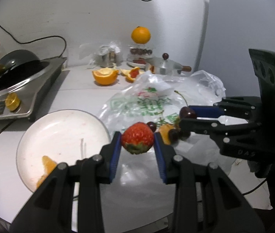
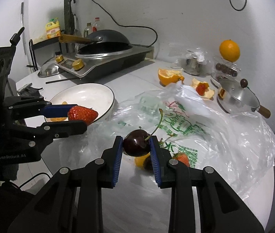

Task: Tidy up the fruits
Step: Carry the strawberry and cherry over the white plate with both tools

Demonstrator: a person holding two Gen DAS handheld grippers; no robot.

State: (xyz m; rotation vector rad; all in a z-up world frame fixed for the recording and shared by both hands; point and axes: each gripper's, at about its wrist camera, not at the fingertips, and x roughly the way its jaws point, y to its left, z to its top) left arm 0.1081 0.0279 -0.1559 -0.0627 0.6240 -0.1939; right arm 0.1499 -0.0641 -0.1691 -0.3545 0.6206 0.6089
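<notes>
Pinching a strawberry [image 1: 138, 138], the left gripper [image 1: 137, 145] is nearest the plate [image 1: 40, 132] at lower left, while the right gripper [image 2: 136, 145] pinches a cherry [image 2: 136, 145]

Home kitchen: wok [image 2: 106, 36] on induction cooker [image 2: 106, 62].

The strawberry [image 1: 138, 136] is bright red with pale seed specks and a green calyx. The cherry [image 2: 136, 145] is glossy dark maroon on a green stem. Both grippers are black with blue ribbed pads. The plate [image 1: 46, 134] is white; the plastic bag [image 2: 186, 120] clear with green and red print.
</notes>
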